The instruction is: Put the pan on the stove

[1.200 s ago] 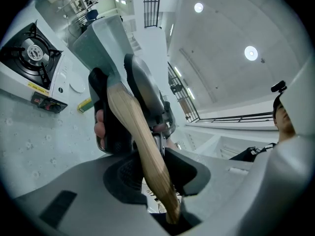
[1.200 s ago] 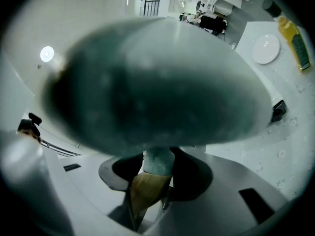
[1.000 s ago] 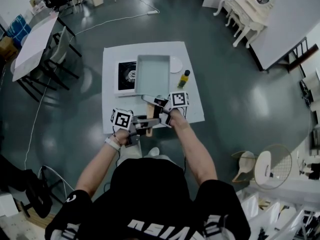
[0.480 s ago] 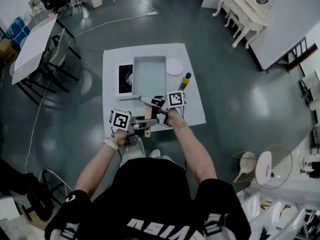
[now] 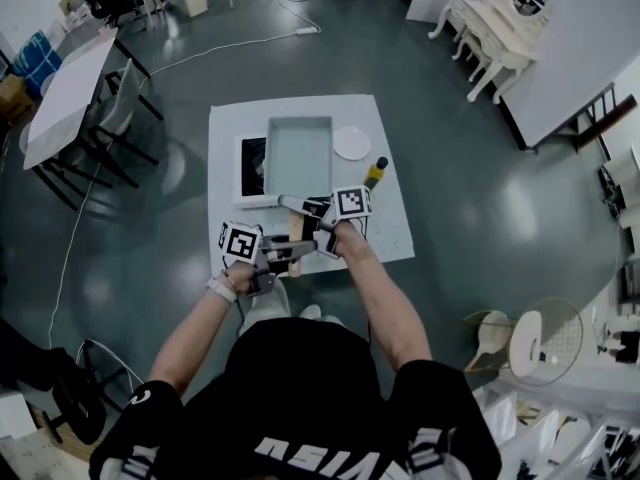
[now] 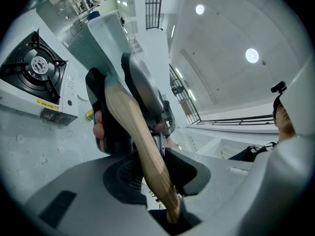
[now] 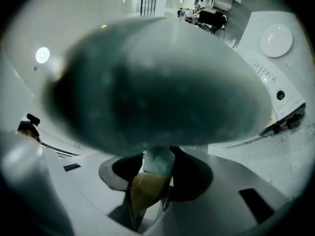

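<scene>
A grey rectangular pan (image 5: 298,156) with a wooden handle (image 5: 296,230) hangs over the right part of the gas stove (image 5: 250,163) on the white table (image 5: 392,230). My right gripper (image 5: 306,208) is shut on the handle where it meets the pan. My left gripper (image 5: 288,252) is shut on the handle's near end. In the left gripper view the handle (image 6: 135,132) runs up between the jaws of the left gripper (image 6: 147,176) to the pan (image 6: 106,33), with the stove (image 6: 32,65) at left. The pan (image 7: 157,82) fills the right gripper view above the right gripper (image 7: 150,173).
A white plate (image 5: 351,142) lies on the table right of the pan, and a dark bottle with a yellow cap (image 5: 374,172) stands near it. Chairs and another table (image 5: 70,83) stand far left; white furniture (image 5: 495,23) is at the upper right.
The pan, held by both grippers, has shifted a little left over the stove, so the plate beside it now shows whole.
</scene>
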`<state>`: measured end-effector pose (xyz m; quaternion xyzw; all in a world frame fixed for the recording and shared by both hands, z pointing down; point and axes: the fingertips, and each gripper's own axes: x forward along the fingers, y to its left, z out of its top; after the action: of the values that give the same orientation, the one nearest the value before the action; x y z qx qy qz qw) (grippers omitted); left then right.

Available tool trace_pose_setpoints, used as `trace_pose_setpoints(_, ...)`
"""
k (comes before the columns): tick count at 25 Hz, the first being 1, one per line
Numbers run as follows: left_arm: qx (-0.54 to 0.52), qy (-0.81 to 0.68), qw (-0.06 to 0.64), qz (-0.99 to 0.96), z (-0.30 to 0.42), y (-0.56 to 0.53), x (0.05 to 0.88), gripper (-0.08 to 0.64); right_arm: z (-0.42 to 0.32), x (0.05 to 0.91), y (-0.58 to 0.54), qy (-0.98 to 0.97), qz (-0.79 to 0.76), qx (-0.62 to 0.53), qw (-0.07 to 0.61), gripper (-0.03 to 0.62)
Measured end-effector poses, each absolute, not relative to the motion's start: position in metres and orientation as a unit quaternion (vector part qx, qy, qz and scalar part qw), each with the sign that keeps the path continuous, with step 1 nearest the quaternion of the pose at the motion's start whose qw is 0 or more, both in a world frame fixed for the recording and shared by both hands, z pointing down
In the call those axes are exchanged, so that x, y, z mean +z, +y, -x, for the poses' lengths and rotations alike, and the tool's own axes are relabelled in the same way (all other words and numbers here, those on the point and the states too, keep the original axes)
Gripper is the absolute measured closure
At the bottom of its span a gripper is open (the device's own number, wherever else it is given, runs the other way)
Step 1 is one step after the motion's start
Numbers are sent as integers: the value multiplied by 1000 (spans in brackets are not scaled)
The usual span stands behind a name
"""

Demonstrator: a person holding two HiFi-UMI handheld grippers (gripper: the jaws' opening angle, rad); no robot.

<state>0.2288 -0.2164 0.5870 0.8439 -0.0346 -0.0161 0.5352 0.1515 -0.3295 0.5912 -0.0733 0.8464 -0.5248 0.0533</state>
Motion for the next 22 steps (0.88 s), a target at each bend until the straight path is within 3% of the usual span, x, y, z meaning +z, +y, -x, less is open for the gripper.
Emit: trace_pose_setpoints(22, -20, -64, 549, -833, -197, -266, 603, 456, -121, 622, -373, 817, 86, -570, 18, 434)
